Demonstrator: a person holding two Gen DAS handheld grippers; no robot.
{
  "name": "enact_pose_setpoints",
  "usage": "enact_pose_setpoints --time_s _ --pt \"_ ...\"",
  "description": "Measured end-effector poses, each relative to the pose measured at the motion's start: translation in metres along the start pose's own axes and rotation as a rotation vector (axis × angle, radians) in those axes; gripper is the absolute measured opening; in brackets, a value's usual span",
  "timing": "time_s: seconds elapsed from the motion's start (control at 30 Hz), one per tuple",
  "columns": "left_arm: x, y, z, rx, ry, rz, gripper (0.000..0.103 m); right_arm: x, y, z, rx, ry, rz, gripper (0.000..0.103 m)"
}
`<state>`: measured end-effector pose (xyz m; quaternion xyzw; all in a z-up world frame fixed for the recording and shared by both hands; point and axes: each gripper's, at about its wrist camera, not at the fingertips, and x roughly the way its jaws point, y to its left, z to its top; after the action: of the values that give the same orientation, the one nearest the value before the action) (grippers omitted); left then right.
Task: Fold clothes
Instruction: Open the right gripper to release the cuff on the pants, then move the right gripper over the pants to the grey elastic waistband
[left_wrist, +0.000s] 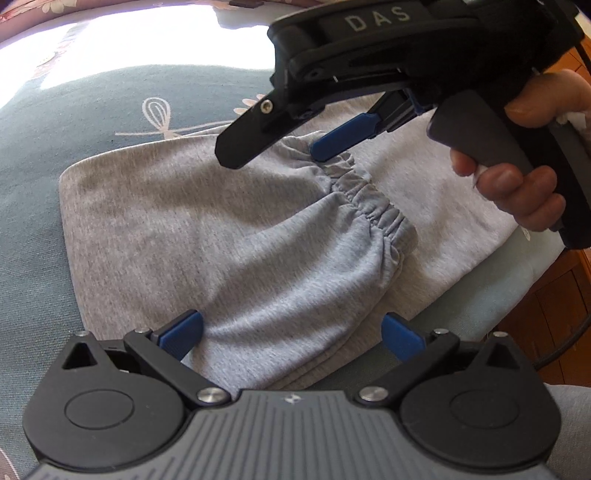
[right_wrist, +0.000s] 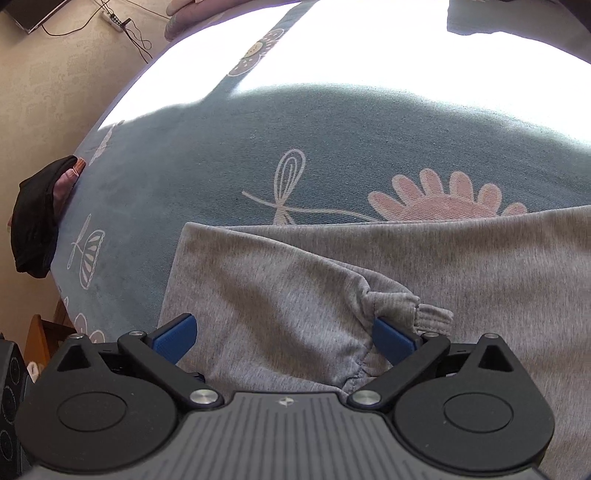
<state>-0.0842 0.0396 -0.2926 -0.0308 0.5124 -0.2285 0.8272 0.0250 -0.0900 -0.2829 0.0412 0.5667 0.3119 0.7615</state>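
A grey sweat garment (left_wrist: 207, 236) lies folded flat on the bed, with a gathered elastic cuff (left_wrist: 369, 206) resting on top of it. My left gripper (left_wrist: 291, 336) stands open over the garment's near edge, its blue pads wide apart and pressing on nothing. My right gripper (left_wrist: 275, 153) hovers open just above the far end of the cuff, held by a person's hand (left_wrist: 517, 184). In the right wrist view the right gripper (right_wrist: 284, 338) is wide open over the garment (right_wrist: 280, 280). The cuff (right_wrist: 424, 314) lies against its right pad, ungripped.
The bed carries a blue-green cover (right_wrist: 221, 166) printed with flowers, with a glaring sunlit patch at the far side. A black cloth (right_wrist: 35, 221) hangs off the bed's left edge. Wooden furniture (left_wrist: 554, 295) stands close at the right. A power strip (right_wrist: 110, 16) lies on the floor.
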Motion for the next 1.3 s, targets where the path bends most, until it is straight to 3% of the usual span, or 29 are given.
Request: enact_pose_setpoints --time_s 0.13,0.23,0.37,0.47,0.6,0.87,0.97,1.07,1.3 --pt "-0.002 0.004 -0.001 0.001 -0.004 -0.006 0.102 -0.005 0.016 0.006 -0.013 -0.031 0.054 0.103" --pt "-0.003 0.005 -0.001 0.01 -0.005 -0.009 0.102 0.013 0.019 0.01 -0.003 0.019 0.097 0.103" --pt "-0.005 0.007 -0.001 -0.001 -0.011 -0.016 0.102 0.031 0.011 0.016 -0.031 0.022 0.008 0.102" --pt "-0.006 0.009 -0.001 -0.011 -0.017 -0.02 0.102 0.03 -0.003 0.026 0.031 0.012 0.036 0.102" --pt "-0.007 0.01 0.001 -0.013 -0.009 -0.017 0.102 0.016 0.004 0.03 -0.009 -0.022 0.012 0.103" --pt "-0.008 0.009 0.002 0.018 0.0 -0.024 0.102 -0.02 0.021 -0.008 -0.085 0.006 0.04 0.103" --pt "-0.009 0.006 -0.001 0.025 -0.009 -0.015 0.102 -0.008 0.018 -0.025 -0.048 0.079 0.07 0.103" --pt "-0.006 0.003 0.001 0.016 -0.001 -0.006 0.102 0.007 0.014 -0.038 -0.014 0.125 0.047 0.103" --pt "-0.002 0.003 0.007 -0.007 0.029 -0.015 0.102 0.005 0.007 -0.041 0.094 0.107 0.068 0.103"
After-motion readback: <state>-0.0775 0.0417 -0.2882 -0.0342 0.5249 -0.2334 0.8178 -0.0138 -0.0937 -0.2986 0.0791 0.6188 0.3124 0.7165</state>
